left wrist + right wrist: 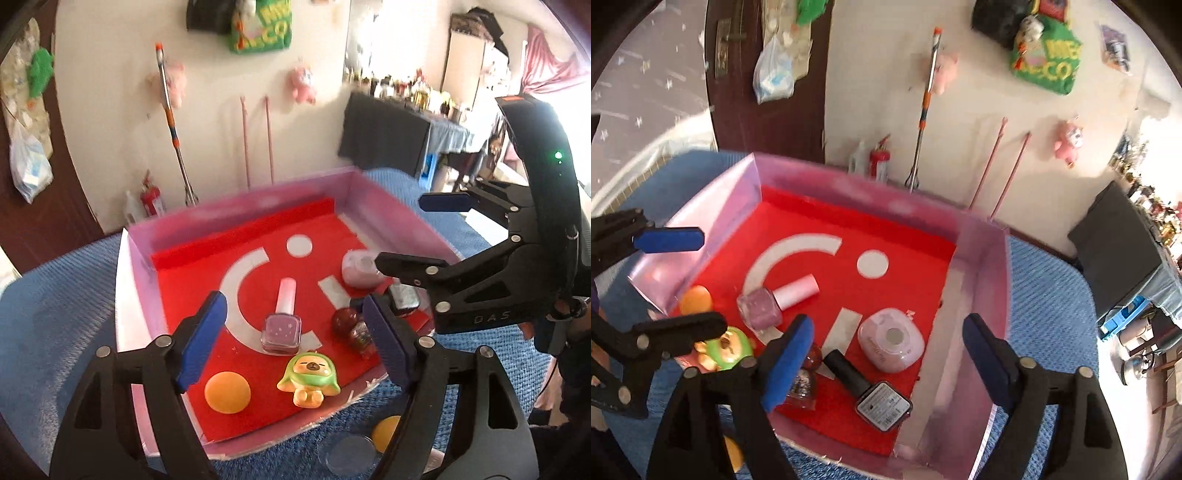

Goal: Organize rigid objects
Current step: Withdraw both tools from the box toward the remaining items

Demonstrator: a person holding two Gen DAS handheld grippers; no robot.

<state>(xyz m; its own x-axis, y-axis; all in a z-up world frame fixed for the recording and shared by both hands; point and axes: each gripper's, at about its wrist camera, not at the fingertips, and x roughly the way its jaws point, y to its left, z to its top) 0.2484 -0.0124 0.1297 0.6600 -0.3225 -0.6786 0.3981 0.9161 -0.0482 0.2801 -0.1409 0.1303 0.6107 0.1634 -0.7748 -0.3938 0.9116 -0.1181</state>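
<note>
A pink-walled box point(236, 216) point(857, 192) with a red floor holds a pink nail polish bottle point(282, 321) point(775, 301), a green-hooded bear figure point(308, 376) point(726, 349), an orange ball point(227, 391) point(696, 299), a dark red glitter bottle point(351, 326) point(805, 384), a black nail polish bottle point(871, 391) and a pale pink case point(360, 271) point(892, 345). My left gripper point(295, 343) hovers open and empty above the bottle and bear. My right gripper point(886, 362) hovers open and empty over the box's right side; it also shows in the left wrist view point(424, 232).
The box sits on a blue textured cloth point(55, 314) point(1049, 314). An orange half-ball point(386, 434) and a clear round lid point(349, 456) lie on the cloth in front of the box. A wall with hanging toys and a mop stands behind.
</note>
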